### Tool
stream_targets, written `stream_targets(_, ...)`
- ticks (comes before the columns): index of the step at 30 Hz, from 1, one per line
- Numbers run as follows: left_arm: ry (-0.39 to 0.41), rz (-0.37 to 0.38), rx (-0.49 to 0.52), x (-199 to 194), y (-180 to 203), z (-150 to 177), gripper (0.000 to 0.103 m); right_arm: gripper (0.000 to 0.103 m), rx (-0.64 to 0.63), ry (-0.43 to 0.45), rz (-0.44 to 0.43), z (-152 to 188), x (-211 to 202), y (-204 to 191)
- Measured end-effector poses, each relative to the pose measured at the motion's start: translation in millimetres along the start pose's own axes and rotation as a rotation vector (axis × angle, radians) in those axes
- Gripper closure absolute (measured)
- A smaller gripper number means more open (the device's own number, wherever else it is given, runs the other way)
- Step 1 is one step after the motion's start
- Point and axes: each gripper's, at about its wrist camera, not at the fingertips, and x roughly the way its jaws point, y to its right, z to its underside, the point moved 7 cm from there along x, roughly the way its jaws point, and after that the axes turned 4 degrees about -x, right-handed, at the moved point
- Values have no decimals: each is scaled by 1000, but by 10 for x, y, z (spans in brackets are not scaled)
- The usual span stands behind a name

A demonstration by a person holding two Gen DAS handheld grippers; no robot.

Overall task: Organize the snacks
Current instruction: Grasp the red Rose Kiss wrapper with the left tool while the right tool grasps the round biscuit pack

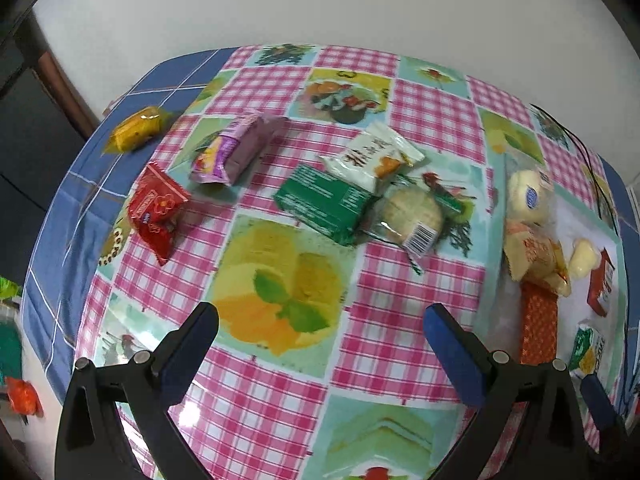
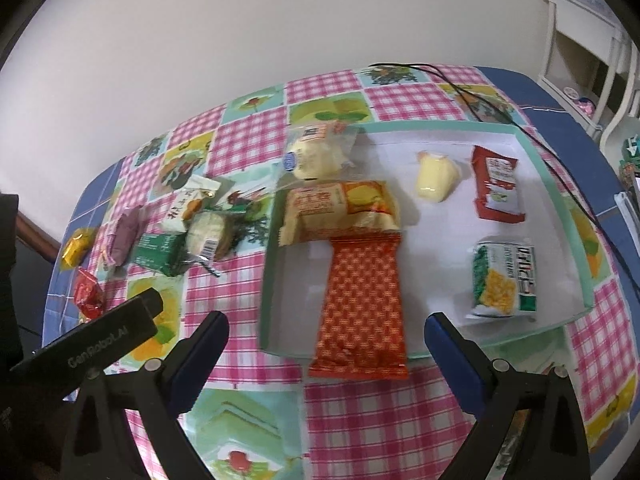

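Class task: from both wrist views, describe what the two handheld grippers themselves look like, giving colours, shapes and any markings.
Both look alike. The left gripper and right gripper each have two black, angular fingers tipped with flat blue pads, joined by silver round-headed pins. In the right wrist view the left gripper's black body carries grey "GenRobot.AI" lettering. No sleeves or gripper cables are visible.

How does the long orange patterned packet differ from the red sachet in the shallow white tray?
The long orange patterned packet is far longer than the red sachet. The orange packet hangs over the near rim of the shallow white tray onto the checked tablecloth, with a yellow-orange packet overlapping its far end; the red sachet lies wholly inside, apart from the others. Both lie flat, and neither is gripped.
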Motion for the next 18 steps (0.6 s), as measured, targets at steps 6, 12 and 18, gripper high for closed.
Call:
stream_targets(6, 1, -13, -52, 33, -252, -128, 1, 3, -40, 6, -15, -33, 51, -248)
stream_targets(12, 27, -52, -121, 46, -692, -320, 1, 4, -88, 9, -60, -38, 127, -578)
stream_targets(18, 51, -106, -151, 68, -1131, -468, 1, 9, -101, -11, -120, -35, 260, -891)
